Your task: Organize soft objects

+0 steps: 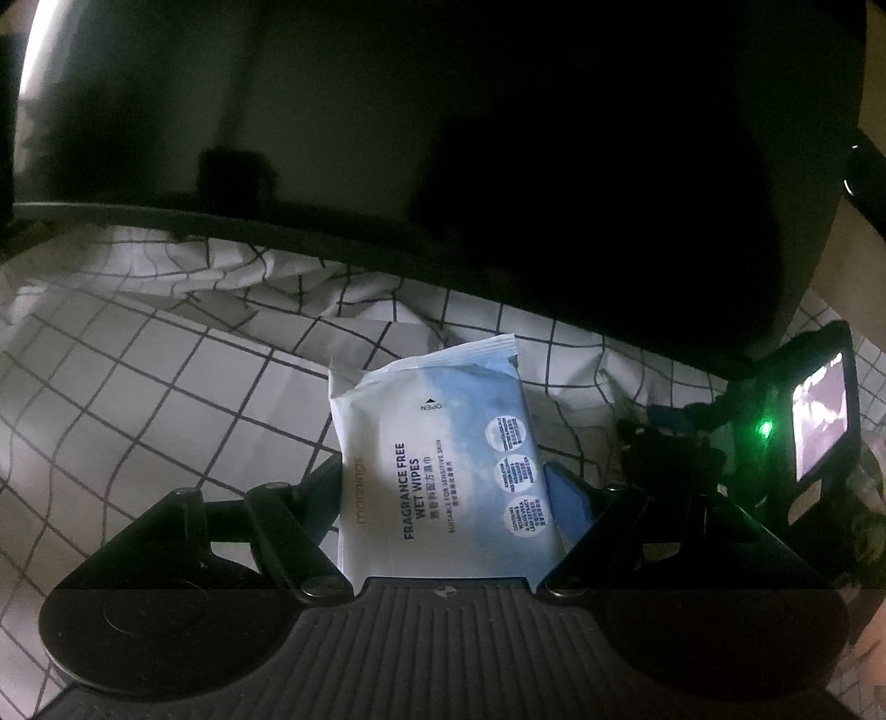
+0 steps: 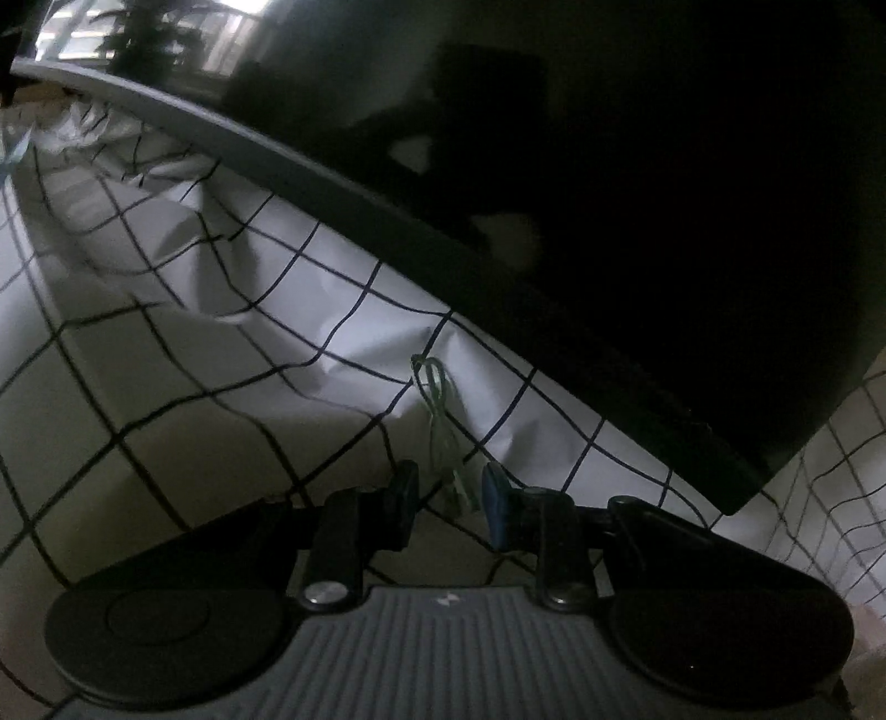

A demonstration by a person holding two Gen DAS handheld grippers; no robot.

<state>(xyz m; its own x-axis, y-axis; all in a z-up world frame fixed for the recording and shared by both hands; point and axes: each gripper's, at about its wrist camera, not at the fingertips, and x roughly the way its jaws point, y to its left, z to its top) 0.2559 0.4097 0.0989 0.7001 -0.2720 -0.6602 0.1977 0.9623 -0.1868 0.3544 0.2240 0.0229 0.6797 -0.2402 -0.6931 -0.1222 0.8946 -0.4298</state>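
The room is dim. A white cloth with a black grid covers the surface and lies in wrinkles toward 12 o'clock. Above it stands a big dark glossy panel with a grey lower edge. At 11 o'clock, a bright window and a plant show.

the wipes pack is smooth, faintly glossy plastic film, lying on a creased matt cloth with a grid print, under a dark, glossy, mirror-like panel; the left gripper has matt black plastic.
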